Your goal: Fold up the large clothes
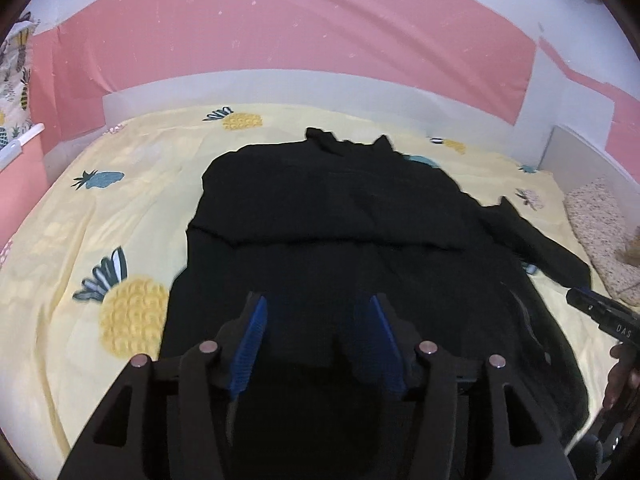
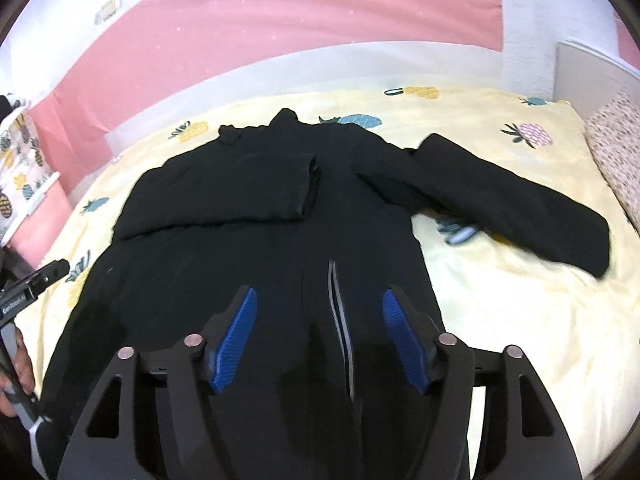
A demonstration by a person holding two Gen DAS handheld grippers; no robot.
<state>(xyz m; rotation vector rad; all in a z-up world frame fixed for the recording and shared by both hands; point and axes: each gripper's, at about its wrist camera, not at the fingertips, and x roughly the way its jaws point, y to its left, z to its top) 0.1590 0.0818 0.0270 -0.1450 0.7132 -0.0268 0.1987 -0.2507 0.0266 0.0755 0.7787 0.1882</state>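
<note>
Both jaws open, empty, over the coat (image 2: 256,264). Risk: right sleeve (image 2: 516,204) beyond right gripper (image 2: 320,336) stays splayed; left gripper (image 1: 318,340) could disturb folded sleeve (image 1: 332,208).

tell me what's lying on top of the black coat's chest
One sleeve is folded across the black coat, its cuff near the middle. The other sleeve lies out on the pineapple sheet. What the folded sleeve covers cannot be seen.
</note>
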